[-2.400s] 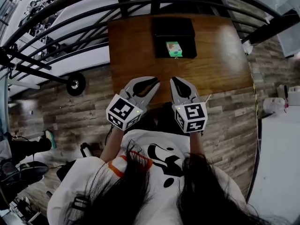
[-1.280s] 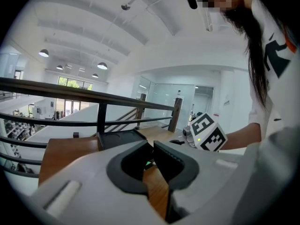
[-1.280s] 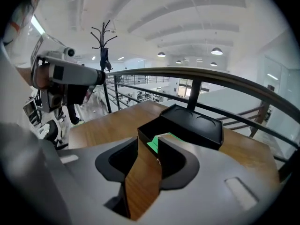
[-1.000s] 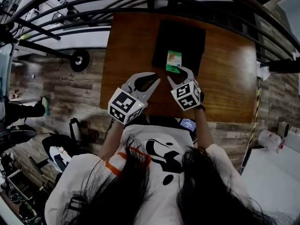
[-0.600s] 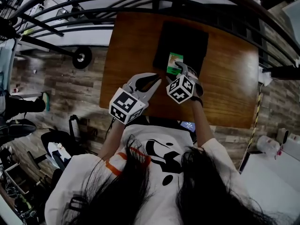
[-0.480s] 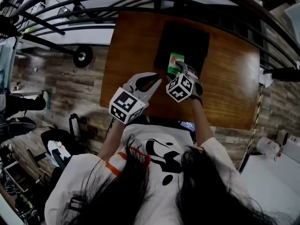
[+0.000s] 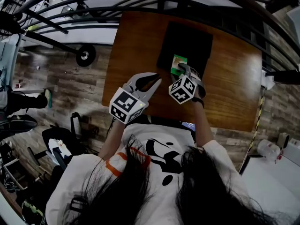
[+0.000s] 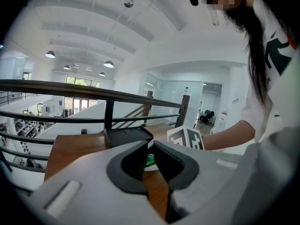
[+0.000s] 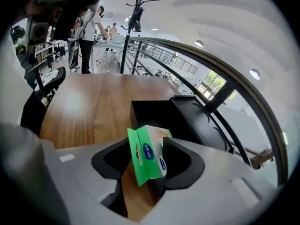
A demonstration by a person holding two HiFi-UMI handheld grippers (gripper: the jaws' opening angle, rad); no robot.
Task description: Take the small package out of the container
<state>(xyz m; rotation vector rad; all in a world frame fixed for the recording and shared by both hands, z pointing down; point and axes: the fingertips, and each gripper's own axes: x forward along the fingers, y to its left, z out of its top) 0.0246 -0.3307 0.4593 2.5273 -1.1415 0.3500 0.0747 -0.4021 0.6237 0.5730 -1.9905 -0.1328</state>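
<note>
The right gripper (image 9: 149,161) is clamped on the small green-and-white package (image 9: 146,151), held on edge at the near wall of the open black container (image 9: 154,110). The lift-out seems under way; next, carry it clear over the brown wooden tabletop (image 7: 136,41). The right forearm reaches forward. The left gripper (image 7: 149,81) hangs back, jaws slightly apart and empty.

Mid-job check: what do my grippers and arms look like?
Both left gripper and right gripper are light grey, curved two-jaw claws with dark inner pads, each carrying a white cube of black square markers. Arms emerge from white short sleeves.
</note>
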